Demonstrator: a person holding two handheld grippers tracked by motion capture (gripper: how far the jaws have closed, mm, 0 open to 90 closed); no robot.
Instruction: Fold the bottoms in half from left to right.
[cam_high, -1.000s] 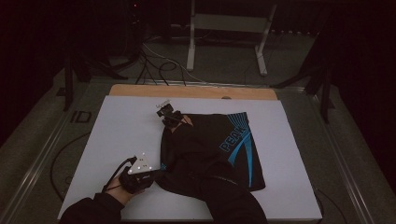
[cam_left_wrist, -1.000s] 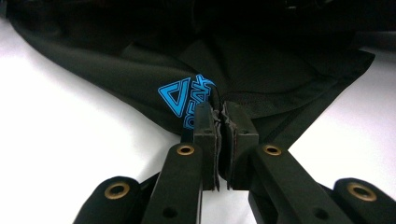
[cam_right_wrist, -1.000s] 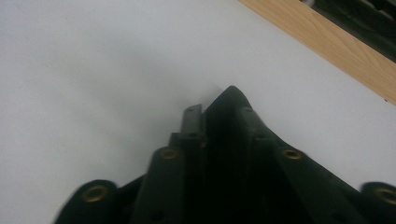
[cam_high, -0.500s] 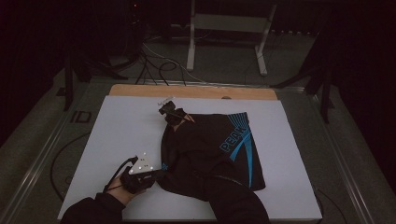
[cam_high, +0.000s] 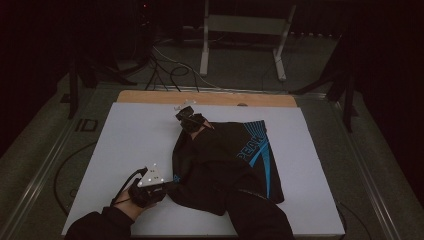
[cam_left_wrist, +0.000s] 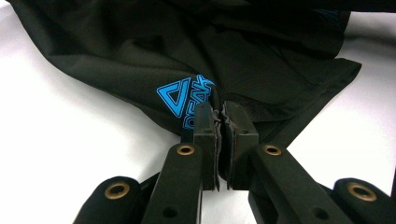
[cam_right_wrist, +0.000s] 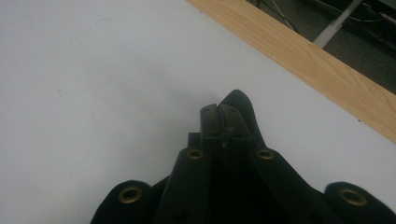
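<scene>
A black garment (cam_high: 225, 160) with blue print lies crumpled on the white table top (cam_high: 135, 135). My left gripper (cam_high: 167, 186) sits at the garment's near left edge. In the left gripper view its jaws are shut on the hem (cam_left_wrist: 219, 112), just beside the blue logo (cam_left_wrist: 180, 95). My right gripper (cam_high: 183, 115) is at the garment's far left corner, held a little above the table. In the right gripper view (cam_right_wrist: 218, 112) its jaws are shut on a fold of black cloth (cam_right_wrist: 239, 100) that pokes out past the tips. A dark sleeve (cam_high: 250, 215) crosses over the garment.
A bare wooden strip (cam_high: 210, 97) runs along the table's far edge. Beyond it on the floor are a white metal stand (cam_high: 242, 30) and loose cables (cam_high: 170, 70). White table surface lies to the left and right of the garment.
My right gripper has risen slightly with the garment's far corner pinched in it. The left gripper and the near hem have stayed put.
</scene>
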